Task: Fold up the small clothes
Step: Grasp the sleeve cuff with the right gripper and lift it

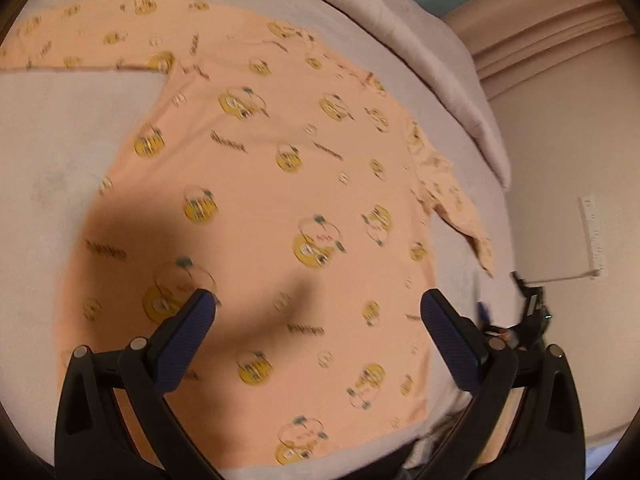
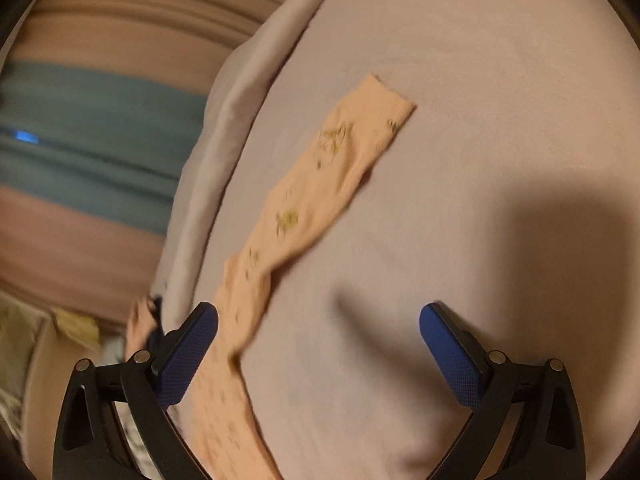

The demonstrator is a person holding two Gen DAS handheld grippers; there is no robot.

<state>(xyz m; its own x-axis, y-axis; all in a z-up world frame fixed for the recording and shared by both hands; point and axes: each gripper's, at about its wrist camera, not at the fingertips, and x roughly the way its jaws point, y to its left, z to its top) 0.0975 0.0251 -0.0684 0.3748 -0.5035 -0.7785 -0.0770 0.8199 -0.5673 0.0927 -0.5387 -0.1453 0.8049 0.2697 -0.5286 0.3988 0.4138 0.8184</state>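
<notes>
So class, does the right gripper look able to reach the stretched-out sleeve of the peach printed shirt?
Probably yes: the right gripper is open above the grey sheet, and nothing covers the sleeve lying flat ahead.

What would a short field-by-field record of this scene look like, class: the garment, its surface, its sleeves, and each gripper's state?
garment: peach printed shirt, spread flat, unfolded
surface: pale grey bed sheet
sleeve in right wrist view: sleeve, laid out straight on the sheet
other sleeve: extends toward the upper left in the left wrist view
left gripper: open, above the shirt body, holding nothing
right gripper: open, beside the sleeve, holding nothing
focus: both views blurred
</notes>
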